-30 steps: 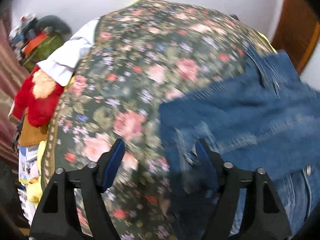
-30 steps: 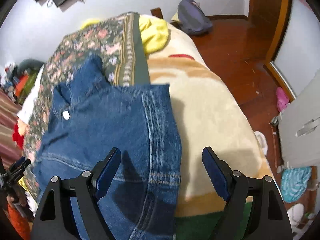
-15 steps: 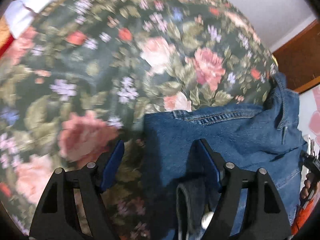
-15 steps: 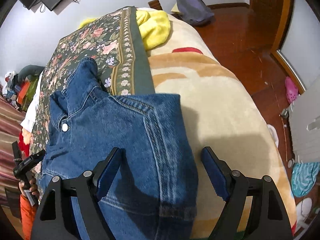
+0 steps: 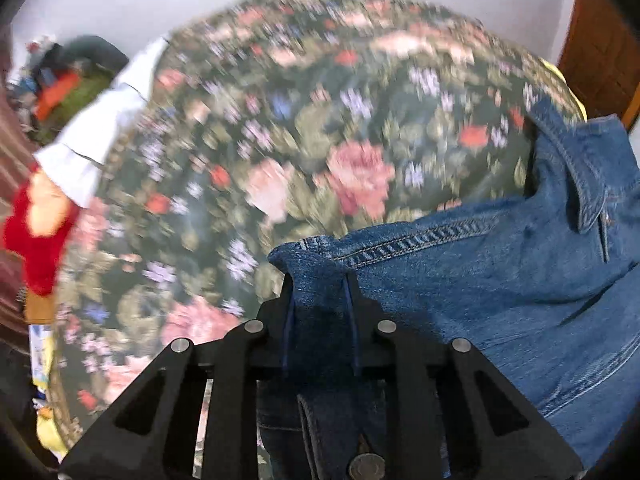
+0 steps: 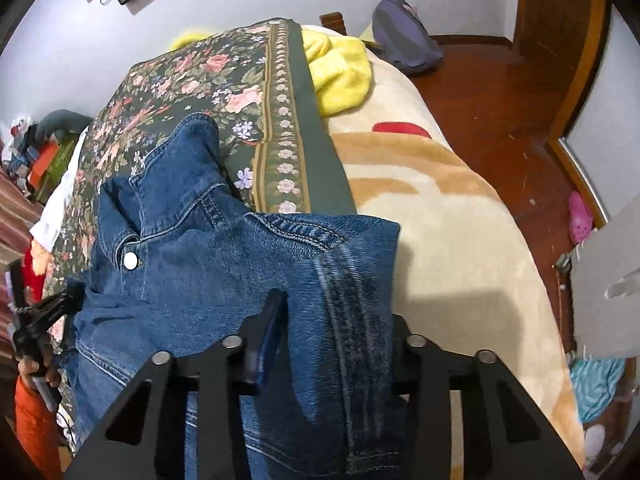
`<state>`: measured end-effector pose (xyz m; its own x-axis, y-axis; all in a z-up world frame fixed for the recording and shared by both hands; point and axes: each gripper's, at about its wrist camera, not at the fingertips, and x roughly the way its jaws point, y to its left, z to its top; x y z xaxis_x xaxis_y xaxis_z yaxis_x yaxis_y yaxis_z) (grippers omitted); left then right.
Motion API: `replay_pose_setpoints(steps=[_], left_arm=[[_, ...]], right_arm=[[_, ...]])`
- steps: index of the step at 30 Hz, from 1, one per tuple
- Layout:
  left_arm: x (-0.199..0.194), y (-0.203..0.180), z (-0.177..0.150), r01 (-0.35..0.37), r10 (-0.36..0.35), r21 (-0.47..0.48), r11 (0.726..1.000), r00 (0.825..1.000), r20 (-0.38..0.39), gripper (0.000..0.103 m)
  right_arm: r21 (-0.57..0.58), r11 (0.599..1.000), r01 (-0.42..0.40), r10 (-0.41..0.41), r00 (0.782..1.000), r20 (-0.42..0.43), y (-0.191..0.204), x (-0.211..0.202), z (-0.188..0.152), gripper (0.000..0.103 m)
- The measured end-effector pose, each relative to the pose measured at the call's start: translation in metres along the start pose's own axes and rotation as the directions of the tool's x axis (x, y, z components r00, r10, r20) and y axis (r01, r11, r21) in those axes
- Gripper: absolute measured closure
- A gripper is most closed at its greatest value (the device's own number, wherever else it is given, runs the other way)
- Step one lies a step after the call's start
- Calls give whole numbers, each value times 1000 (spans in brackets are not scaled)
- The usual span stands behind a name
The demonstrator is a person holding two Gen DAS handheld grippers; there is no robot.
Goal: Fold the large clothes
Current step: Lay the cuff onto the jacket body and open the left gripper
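Note:
A blue denim jacket (image 5: 500, 280) lies on a dark floral bedspread (image 5: 280, 140). My left gripper (image 5: 320, 300) is closing, and its pads pinch a bunched fold at the jacket's left corner. In the right wrist view the jacket (image 6: 208, 272) lies collar up with a silver snap (image 6: 130, 260) showing. My right gripper (image 6: 334, 320) is closing too, with the jacket's right edge gathered between its jaws. One finger (image 6: 272, 328) presses the cloth and the other is hidden under denim. The left gripper (image 6: 40, 316) also shows at the far left, held by a hand with an orange sleeve.
A cream and tan blanket (image 6: 440, 240) covers the bed's right side, with a yellow cloth (image 6: 344, 72) and a dark bag (image 6: 404, 36) near its far end. Wooden floor (image 6: 500, 92) runs along the right. A red plush toy (image 5: 36, 220) and white cloth (image 5: 92, 152) lie left of the bedspread.
Both grippers stood wide open over the jacket's edges and have now closed on the denim. The left one moved onto the jacket's corner, and the cloth there has bunched up.

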<state>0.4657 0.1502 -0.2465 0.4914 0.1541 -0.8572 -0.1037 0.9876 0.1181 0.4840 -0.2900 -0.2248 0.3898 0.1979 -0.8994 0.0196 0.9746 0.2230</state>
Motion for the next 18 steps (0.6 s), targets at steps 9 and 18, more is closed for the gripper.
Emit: replay_pose_setpoints(steps=[9, 18], left_arm=[[-58, 48, 2, -76, 83, -51, 996, 985, 150, 97], [-68, 76, -25, -145, 156, -70, 987, 971, 180, 97]], right_arm=[[-103, 994, 35, -27, 996, 81, 46, -35, 13, 84], [-196, 980, 33, -2, 988, 155, 88, -67, 18, 87]])
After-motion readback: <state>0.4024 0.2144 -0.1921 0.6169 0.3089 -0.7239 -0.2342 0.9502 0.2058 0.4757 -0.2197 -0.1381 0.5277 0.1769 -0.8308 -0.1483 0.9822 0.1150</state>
